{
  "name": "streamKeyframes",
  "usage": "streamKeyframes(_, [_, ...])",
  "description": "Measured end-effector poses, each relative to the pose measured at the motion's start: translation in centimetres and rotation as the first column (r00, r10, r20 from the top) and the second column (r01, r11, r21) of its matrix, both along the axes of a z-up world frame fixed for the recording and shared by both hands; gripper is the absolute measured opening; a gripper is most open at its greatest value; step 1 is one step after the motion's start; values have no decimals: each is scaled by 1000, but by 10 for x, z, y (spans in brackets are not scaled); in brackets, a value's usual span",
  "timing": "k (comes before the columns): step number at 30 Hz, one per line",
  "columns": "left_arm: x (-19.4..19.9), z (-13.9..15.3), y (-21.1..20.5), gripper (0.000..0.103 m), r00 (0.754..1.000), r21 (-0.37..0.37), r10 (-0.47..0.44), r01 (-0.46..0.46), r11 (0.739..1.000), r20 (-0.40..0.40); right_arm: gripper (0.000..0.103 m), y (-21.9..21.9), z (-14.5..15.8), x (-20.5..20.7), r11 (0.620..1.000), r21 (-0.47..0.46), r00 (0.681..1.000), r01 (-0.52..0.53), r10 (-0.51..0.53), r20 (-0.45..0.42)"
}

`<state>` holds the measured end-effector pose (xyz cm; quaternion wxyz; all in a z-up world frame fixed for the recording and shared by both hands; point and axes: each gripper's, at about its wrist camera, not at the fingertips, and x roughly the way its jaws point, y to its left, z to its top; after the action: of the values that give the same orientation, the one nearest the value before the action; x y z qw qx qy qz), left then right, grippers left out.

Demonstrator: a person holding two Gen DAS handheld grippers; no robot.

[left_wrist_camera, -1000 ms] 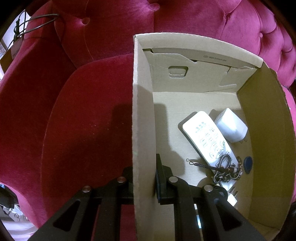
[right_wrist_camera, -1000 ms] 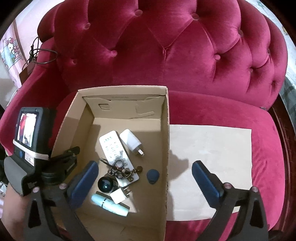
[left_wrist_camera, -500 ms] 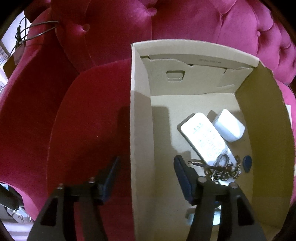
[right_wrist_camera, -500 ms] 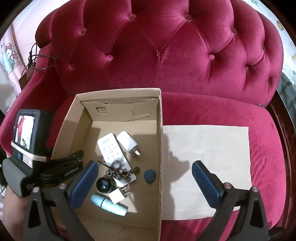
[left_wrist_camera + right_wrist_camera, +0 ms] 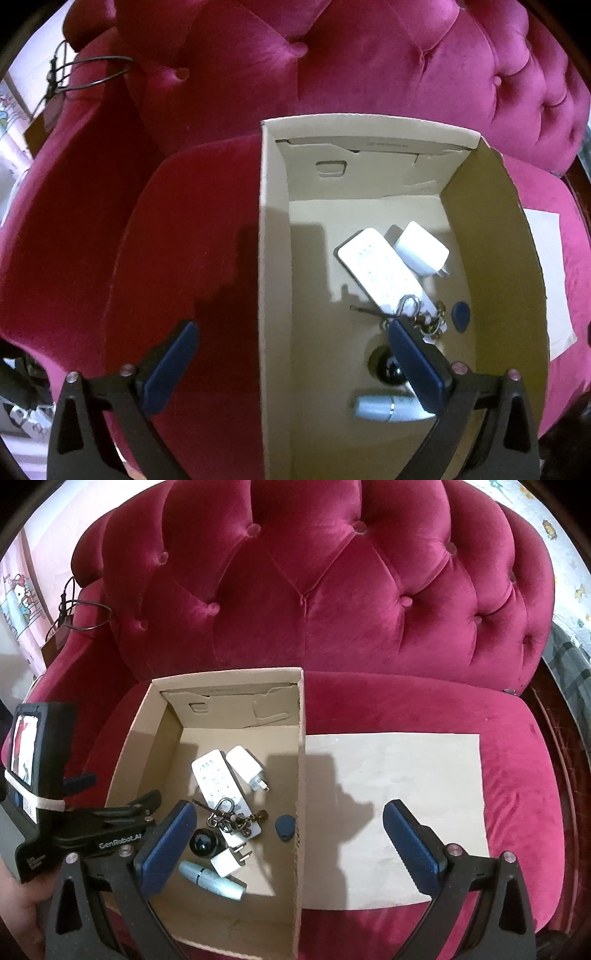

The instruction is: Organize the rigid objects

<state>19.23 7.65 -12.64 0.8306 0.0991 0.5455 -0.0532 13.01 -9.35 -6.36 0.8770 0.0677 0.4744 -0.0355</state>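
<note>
Hovering over the cardboard box [image 5: 301,775] on the red sofa [image 5: 332,609], I hold one gripper in each hand. My left gripper [image 5: 291,363] stands astride the left wall of the box: one of its fingers [image 5: 171,367] is outside, over the sofa seat, and the other is inside the box. Its fingers are opening and already stand wide, and they do not press on the wall between them. My right gripper [image 5: 290,849] is also spread wide and holds nothing; the right wall of the box passes between its fingers without touching them.

All the small things lie on the floor of the box. The white remote [image 5: 218,781] is near the middle, and the white charger [image 5: 245,766] lies just beside it, toward the right wall. A bunch of metal rings and chain [image 5: 231,818] rests on the near end of the remote. The blue tag [image 5: 285,827] lies close to the right wall. Nearer to me than the remote are the black round thing [image 5: 201,843], the small white plug [image 5: 229,862] and the pale blue tube [image 5: 214,880], close together.

Outside the box, against its right wall, a sheet of brown paper [image 5: 406,775] lies flat on the sofa seat.
</note>
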Motion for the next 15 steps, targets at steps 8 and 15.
streamKeyframes(8, [-26,27,-4,103,999,16,23,-23,1000,32,103,-8,20,-17,1000,7,1000,-10,10,5])
streamKeyframes(15, [-46,53,-13,103,997,13,27,-28,1000,74,103,-15,43,-33,1000,-5,1000,-8,8,10])
